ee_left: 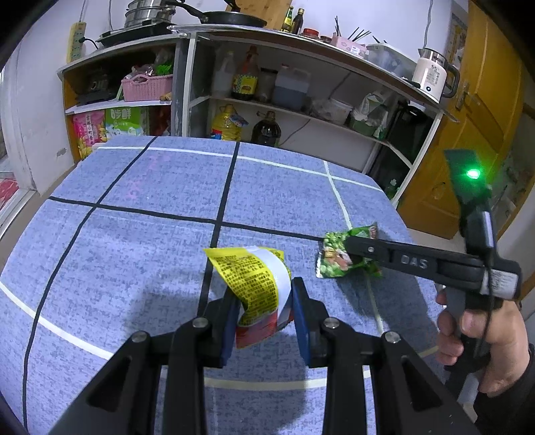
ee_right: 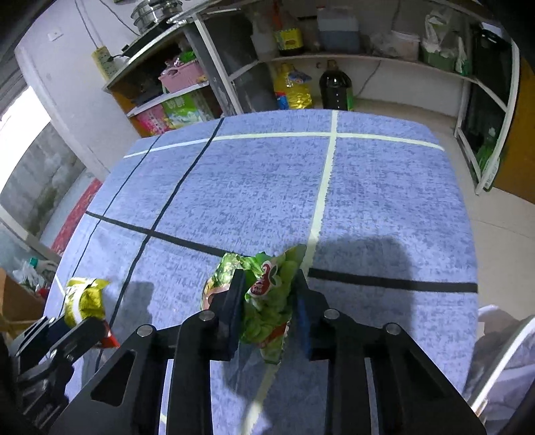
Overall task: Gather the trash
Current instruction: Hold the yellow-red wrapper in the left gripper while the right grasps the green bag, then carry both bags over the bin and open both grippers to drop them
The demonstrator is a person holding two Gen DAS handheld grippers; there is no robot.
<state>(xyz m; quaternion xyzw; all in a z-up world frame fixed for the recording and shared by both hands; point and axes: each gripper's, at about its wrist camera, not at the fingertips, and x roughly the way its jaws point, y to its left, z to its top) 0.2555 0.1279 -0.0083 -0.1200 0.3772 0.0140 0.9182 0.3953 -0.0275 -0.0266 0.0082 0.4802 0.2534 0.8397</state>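
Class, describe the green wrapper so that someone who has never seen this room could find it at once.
Start at the blue tablecloth crossed by black and white lines. The green wrapper sits between the right gripper jaws. Its crumpled green print and red logo set it apart from the yellow wrapper in the left gripper.

A table under a mottled blue cloth [ee_left: 140, 241] crossed by black and white tape lines fills the foreground. Behind it, at twelve o'clock, stands a white-framed open shelf unit [ee_left: 197, 67] stocked with oil bottles; a black frying pan [ee_left: 230, 18] and stacked steel pots [ee_left: 150, 11] sit on top. A yellow wooden door [ee_left: 481, 127] is at two o'clock. White walls [ee_left: 30, 110]; daylight enters a window [ee_right: 20, 134] at nine o'clock.
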